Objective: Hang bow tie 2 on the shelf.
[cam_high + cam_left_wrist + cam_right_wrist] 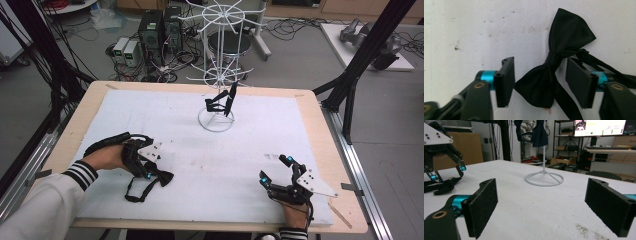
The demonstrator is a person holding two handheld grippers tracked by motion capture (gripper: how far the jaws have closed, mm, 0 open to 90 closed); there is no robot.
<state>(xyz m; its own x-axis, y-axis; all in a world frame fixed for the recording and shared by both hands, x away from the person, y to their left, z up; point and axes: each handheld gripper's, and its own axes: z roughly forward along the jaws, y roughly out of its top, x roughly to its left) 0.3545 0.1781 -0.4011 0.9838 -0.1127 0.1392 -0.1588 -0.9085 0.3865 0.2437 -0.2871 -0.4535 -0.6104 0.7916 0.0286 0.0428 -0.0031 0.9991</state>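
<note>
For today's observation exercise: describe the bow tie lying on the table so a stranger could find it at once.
Start at the white mat covering the table, then go to its near left part, where the left gripper points down. The bow tie lies flat between its jaws, strap trailing. Unlike the dark bow tie hanging on the white wire stand, this one lies on the mat.

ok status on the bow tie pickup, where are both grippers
Left gripper straddles the bow tie, pads not yet pressing. Right gripper open, nothing between its jaws. Bow tie flat on the white mat. Nothing in the way.
</note>
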